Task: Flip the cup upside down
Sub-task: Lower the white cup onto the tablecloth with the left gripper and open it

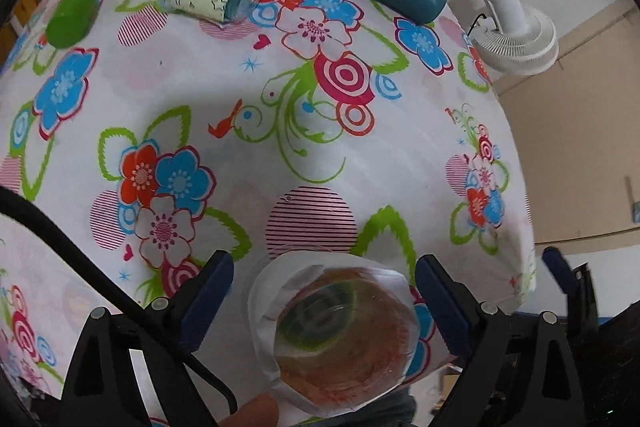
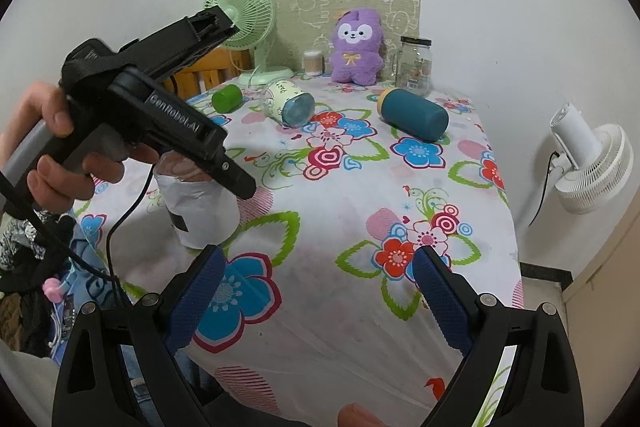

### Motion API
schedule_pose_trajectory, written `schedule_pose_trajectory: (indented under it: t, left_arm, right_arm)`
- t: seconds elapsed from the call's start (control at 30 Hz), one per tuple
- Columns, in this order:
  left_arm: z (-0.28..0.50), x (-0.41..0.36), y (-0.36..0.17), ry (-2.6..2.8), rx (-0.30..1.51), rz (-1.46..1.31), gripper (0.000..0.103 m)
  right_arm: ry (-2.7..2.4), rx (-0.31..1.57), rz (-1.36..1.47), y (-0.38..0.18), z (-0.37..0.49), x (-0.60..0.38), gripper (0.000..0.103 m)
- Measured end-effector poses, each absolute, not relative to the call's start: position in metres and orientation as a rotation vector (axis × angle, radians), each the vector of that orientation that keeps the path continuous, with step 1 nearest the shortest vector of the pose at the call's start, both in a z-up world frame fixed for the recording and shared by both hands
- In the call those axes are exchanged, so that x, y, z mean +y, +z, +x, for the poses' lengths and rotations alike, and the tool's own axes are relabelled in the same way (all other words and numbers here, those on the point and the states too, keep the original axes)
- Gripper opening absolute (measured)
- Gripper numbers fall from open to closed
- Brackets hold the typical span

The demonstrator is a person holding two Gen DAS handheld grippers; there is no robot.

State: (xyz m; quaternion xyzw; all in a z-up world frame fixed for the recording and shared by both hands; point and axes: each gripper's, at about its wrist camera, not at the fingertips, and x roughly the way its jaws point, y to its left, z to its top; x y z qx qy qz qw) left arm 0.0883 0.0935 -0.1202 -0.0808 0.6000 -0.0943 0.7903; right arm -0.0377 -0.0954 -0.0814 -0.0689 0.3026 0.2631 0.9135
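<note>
A clear cup wrapped in white paper [image 1: 336, 331] stands on the flowered tablecloth near the table's front edge. In the left wrist view I look down on its round clear end. My left gripper [image 1: 324, 303] is open, its blue fingers on either side of the cup, apart from it. The right wrist view shows the same cup [image 2: 200, 211] below the left gripper's body [image 2: 160, 115]. My right gripper [image 2: 320, 295] is open and empty above the front of the table.
A paper-wrapped clear cup [image 2: 288, 103], a teal cup with a yellow rim [image 2: 416, 113] and a green cup [image 2: 226, 98] lie on their sides at the back. A purple plush [image 2: 356, 47], glass jar [image 2: 414, 67] and green fan [image 2: 244, 15] stand behind. A white fan [image 2: 592, 163] stands right of the table.
</note>
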Motion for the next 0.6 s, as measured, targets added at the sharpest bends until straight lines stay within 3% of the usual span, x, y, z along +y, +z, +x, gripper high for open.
schedule_pose_trajectory:
  t: [0.47, 0.6]
  left_arm:
    - [0.047, 0.125, -0.066, -0.116, 0.92, -0.169, 0.094]
    - [0.019, 0.136, -0.044, -0.063, 0.756, -0.142, 0.103]
  right_arm:
    - [0.621, 0.63, -0.114, -0.07, -0.031, -0.073, 0.096]
    - [0.615, 0.646, -0.119, -0.064, -0.03, -0.058, 0.096]
